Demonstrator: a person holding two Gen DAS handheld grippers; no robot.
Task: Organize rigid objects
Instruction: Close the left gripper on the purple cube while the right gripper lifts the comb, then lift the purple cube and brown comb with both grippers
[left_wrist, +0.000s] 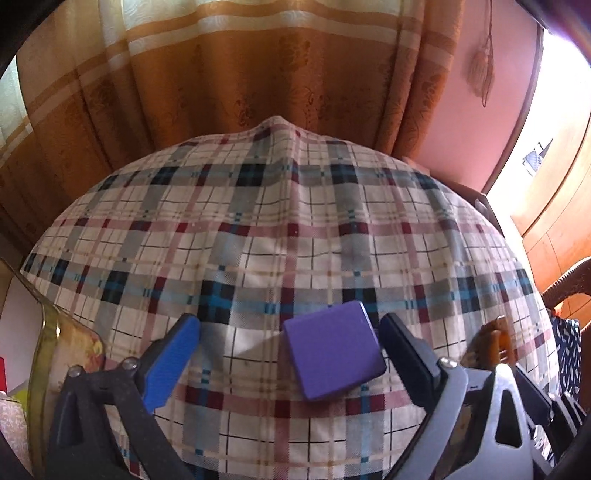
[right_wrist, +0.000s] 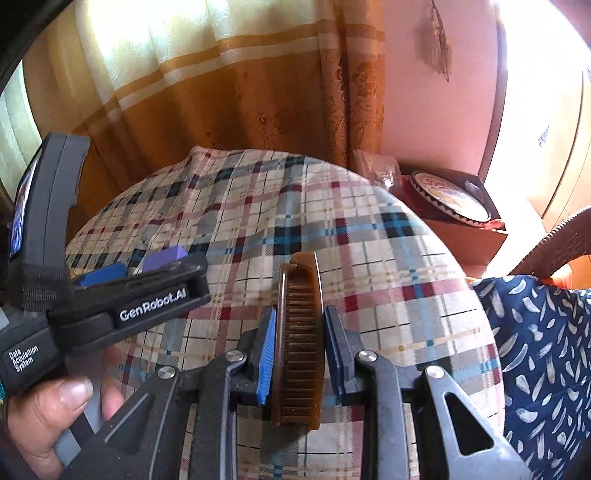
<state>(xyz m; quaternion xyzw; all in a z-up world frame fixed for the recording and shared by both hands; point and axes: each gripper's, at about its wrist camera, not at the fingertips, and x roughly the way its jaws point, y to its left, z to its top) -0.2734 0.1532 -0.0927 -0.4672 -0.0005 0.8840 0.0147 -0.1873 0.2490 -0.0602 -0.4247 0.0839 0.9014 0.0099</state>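
My right gripper (right_wrist: 300, 354): jaws clamped on brown comb (right_wrist: 300, 343), held above plaid tabletop (right_wrist: 388, 258). My left gripper (left_wrist: 290, 354): jaws apart, purple block (left_wrist: 332, 349) lying between, near right pad, on cloth.

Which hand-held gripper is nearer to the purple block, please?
Left. The left hand-held gripper straddles the purple block with open jaws; the right hand-held gripper, off to the side, is shut on the brown comb.

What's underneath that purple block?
The purple block lies flat on the plaid tablecloth, between the open left gripper's fingers. What the cloth covers cannot be seen.
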